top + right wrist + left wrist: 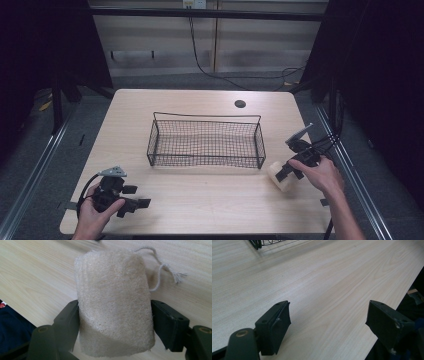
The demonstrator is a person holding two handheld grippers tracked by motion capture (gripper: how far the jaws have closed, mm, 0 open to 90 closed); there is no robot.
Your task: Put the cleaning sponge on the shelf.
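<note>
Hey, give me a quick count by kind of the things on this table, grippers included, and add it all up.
Wire baskets: 1, the black mesh basket, nothing in it.
Loofah sponges: 1, the pale loofah with a string loop, clamped in the right gripper.
Handheld grippers: 2, the right gripper and the left gripper, whose fingers stand apart over bare wood.
Total: 4
</note>
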